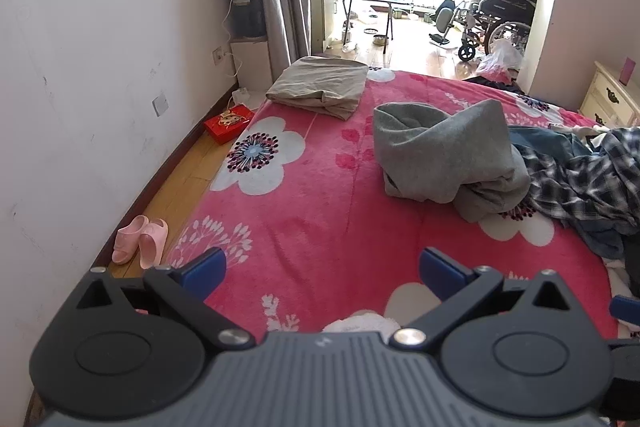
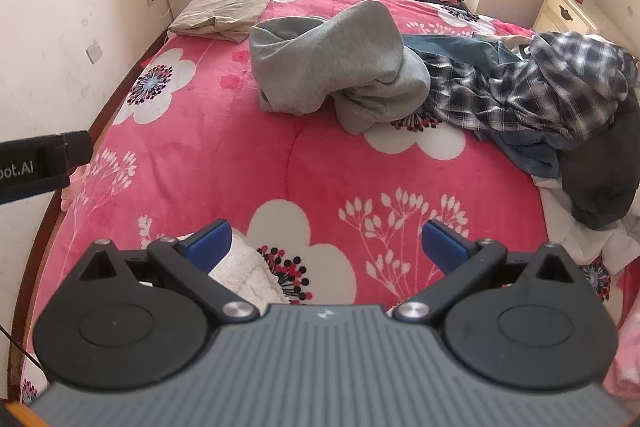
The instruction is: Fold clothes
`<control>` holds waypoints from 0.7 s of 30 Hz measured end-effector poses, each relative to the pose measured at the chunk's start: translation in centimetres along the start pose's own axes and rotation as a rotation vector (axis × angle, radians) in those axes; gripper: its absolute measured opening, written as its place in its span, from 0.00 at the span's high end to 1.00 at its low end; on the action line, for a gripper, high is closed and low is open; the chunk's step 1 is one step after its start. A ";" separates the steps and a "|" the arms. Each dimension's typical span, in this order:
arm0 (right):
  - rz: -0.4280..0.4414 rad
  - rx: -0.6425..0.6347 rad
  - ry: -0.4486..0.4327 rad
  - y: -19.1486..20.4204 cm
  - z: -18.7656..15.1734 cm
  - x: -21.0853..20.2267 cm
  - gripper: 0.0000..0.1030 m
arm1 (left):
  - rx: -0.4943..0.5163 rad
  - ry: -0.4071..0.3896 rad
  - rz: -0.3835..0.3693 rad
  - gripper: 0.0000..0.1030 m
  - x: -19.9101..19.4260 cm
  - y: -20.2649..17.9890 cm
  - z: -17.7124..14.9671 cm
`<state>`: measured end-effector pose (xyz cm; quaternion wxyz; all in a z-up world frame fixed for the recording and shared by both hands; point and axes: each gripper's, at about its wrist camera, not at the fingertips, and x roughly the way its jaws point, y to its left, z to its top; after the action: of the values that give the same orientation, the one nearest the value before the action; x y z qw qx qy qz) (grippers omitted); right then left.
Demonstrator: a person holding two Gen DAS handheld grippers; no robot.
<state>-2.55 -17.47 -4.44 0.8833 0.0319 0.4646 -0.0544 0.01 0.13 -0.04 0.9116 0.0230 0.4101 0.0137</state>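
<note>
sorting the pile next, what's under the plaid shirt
Under the plaid shirt a blue denim garment sticks out, and a dark garment lies by its near edge. Whatever else it covers is hidden.

Pink floral bed blanket filling mid-frame; folded beige garment upper centre, crumpled grey sweatshirt right of centre, plaid shirt with denim at right edge.

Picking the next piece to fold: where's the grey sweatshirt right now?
The grey sweatshirt lies crumpled mid-bed in both views, ahead of the open tongs, touching the plaid shirt on its right, with the folded beige garment beyond.
</note>
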 end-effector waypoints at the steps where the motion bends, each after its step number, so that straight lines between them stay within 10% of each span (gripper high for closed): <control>1: -0.004 -0.002 -0.002 0.0 0.0 0.0 0.01 | 0.000 0.001 -0.001 0.00 0.0 0.1 0.0; 21: -0.029 0.003 -0.020 0.9 0.6 -0.1 0.01 | -0.025 -0.020 -0.008 0.00 0.3 2.1 -0.6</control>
<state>-1.99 -16.65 -3.95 0.8871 0.0259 0.4558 -0.0680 -0.21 2.27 -0.54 0.9160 0.0099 0.4008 0.0151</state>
